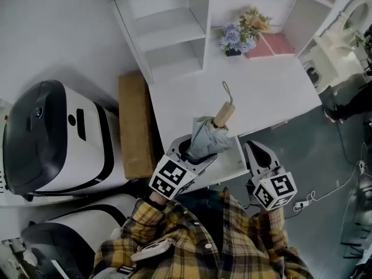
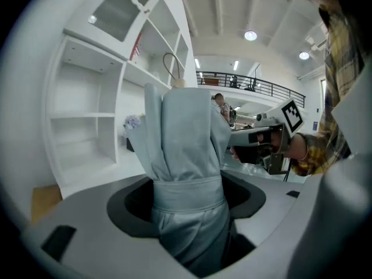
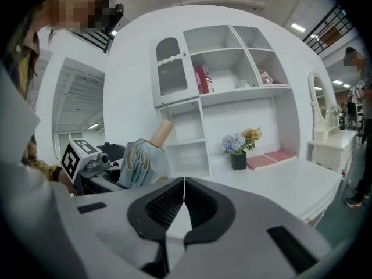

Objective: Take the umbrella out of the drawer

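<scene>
My left gripper point(image 1: 195, 147) is shut on a folded grey-blue umbrella point(image 1: 207, 137) and holds it above the front edge of the white desk point(image 1: 273, 92). The umbrella's tan wooden handle point(image 1: 224, 114) with its loop strap points away over the desk. In the left gripper view the umbrella point(image 2: 186, 156) fills the gap between the jaws of the left gripper point(image 2: 189, 196), gripped at its wrapped band. My right gripper point(image 1: 256, 154) hangs just to the right, shut and holding nothing. In the right gripper view the right gripper point(image 3: 184, 185) has its tips together, and the umbrella point(image 3: 138, 160) shows at left.
A white shelf unit point(image 1: 174, 34) stands at the back of the desk, with a small pot of flowers point(image 1: 241, 36) and a pink pad point(image 1: 270, 45) beside it. A cardboard box point(image 1: 135, 127) and white-and-black machines point(image 1: 52, 138) sit to the left. Cables point(image 1: 325, 193) lie on the floor at right.
</scene>
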`<action>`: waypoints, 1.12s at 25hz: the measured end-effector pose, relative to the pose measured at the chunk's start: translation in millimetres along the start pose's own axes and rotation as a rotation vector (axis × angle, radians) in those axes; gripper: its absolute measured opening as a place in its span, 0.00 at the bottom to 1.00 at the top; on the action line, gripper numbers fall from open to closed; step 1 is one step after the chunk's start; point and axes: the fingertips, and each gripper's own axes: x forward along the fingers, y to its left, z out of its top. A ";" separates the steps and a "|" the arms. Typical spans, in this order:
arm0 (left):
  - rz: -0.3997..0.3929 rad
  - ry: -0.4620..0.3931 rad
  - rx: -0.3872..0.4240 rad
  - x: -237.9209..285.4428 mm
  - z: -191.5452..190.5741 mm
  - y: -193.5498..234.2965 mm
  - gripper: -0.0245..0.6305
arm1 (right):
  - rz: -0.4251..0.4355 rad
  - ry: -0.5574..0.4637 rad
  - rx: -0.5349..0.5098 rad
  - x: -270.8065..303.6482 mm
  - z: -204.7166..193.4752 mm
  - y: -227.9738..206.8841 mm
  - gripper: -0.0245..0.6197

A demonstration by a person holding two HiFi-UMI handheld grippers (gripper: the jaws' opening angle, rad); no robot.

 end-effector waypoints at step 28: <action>0.264 -0.252 -0.130 -104.1 27.9 59.3 0.53 | 0.158 -0.052 -0.037 49.1 33.4 29.0 0.06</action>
